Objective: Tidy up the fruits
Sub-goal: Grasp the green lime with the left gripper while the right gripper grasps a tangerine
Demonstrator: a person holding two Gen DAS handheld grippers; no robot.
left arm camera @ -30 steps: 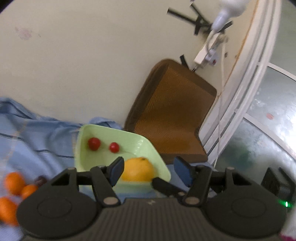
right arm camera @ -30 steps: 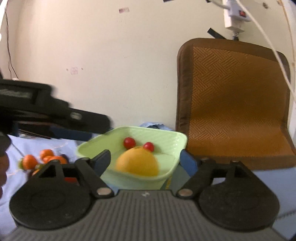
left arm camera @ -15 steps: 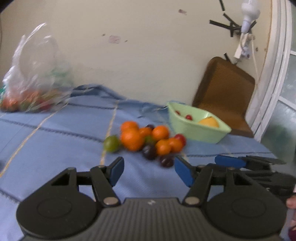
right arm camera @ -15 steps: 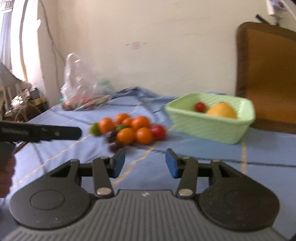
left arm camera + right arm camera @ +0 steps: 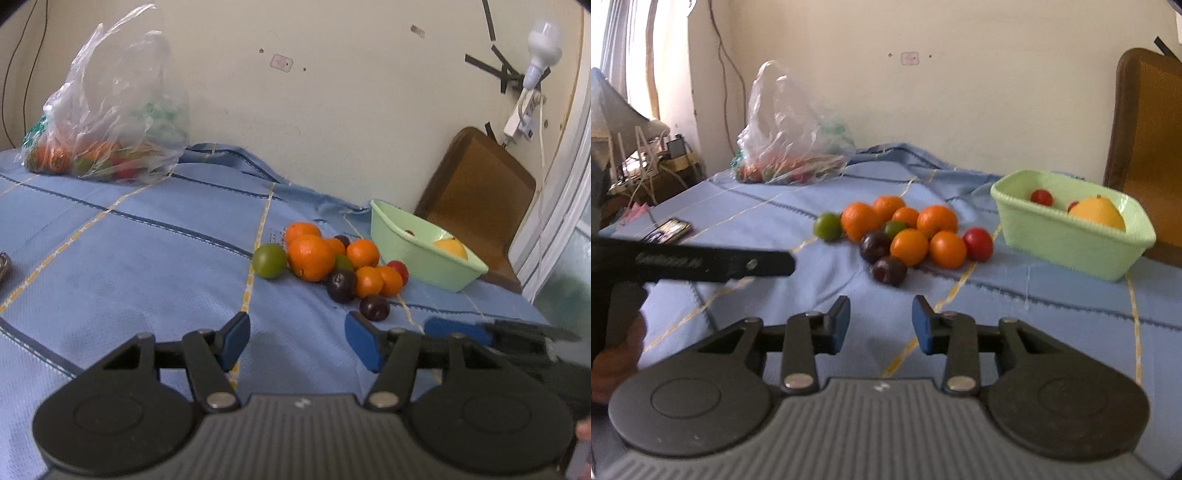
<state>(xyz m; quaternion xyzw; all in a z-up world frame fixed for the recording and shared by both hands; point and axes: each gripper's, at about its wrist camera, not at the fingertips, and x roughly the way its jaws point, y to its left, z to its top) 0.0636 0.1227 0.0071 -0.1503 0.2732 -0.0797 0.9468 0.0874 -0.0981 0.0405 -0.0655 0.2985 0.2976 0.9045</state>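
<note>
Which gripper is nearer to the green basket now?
Right, by a hedged judgement. The right gripper sits in front of the fruit pile, with the green basket ahead to its right. The left gripper is farther left, beyond the right one, with the pile in between.

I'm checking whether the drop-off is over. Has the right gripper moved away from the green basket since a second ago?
Yes. The right gripper has backed away from the green basket, which now sits far off to its right.
</note>
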